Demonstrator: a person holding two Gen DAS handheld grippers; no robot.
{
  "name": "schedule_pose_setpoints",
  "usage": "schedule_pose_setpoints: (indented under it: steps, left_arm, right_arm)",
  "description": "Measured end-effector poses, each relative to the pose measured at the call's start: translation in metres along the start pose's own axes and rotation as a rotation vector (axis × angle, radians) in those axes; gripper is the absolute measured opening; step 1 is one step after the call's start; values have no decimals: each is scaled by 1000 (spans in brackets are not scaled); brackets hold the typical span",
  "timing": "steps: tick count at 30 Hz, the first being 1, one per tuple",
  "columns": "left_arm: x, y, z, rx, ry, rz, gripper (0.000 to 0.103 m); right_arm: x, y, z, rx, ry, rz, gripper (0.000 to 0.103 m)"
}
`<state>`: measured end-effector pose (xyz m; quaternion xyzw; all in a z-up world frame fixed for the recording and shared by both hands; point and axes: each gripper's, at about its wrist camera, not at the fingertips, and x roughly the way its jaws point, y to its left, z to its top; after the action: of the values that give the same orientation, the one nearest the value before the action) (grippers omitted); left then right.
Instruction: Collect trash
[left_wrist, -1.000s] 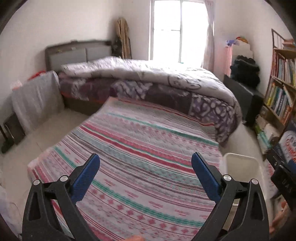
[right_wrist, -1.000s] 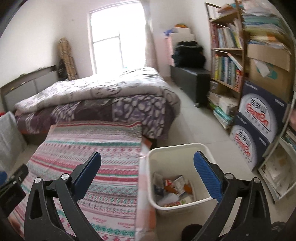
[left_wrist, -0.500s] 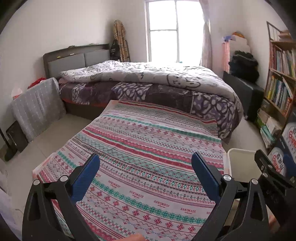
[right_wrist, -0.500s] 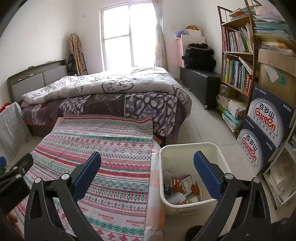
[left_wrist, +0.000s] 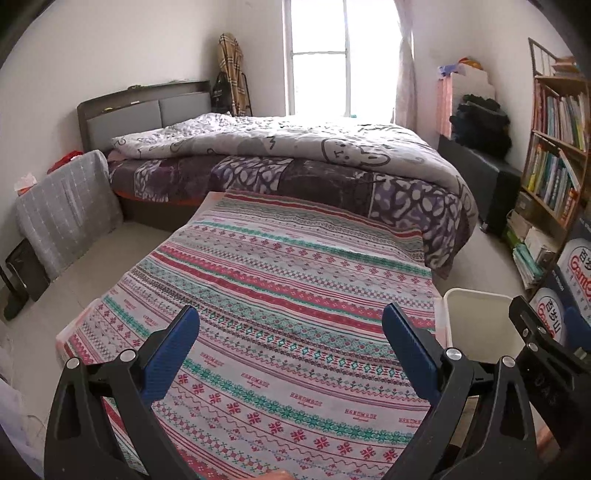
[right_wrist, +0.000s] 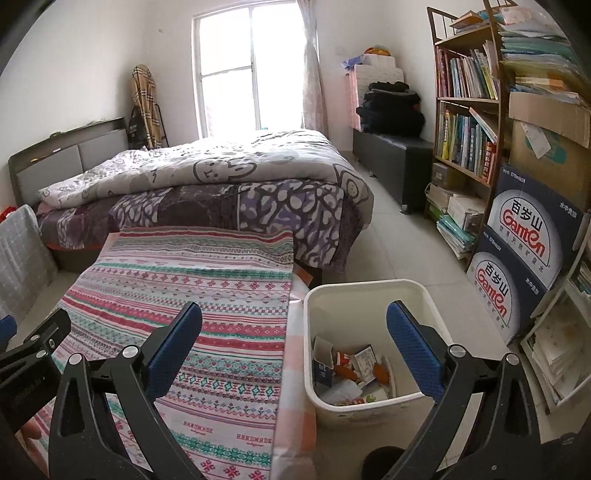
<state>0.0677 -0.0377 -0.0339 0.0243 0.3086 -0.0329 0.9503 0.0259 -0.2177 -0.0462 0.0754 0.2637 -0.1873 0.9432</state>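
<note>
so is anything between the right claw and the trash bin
Nothing visible: the right claw is open and empty, and the white bin sits open-topped on the floor beside the patterned tablecloth, trash already inside.

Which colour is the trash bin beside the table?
Cream white bin, clearest in the right wrist view.

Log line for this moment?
left tongs open, empty | right tongs open, empty | bin holds trash | patterned cloth bare
</note>
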Motion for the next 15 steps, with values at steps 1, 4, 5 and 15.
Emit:
schedule_pose_setpoints:
  steps: [1, 4, 5, 15]
  left_arm:
    - [1, -1, 0, 0, 2, -1, 96]
    - [2, -1, -1, 0, 5, -1, 96]
    - [2, -1, -1, -2, 8, -2, 96]
    - [4, -1, -2, -2, 11, -1, 96]
  right_arm:
    - [1, -1, 0, 4, 5, 0, 96]
    - [2, -4, 0, 12, 11, 1, 96]
    - [2, -4, 0, 11, 11, 0, 96]
    - [3, -5, 0, 9, 15, 2, 96]
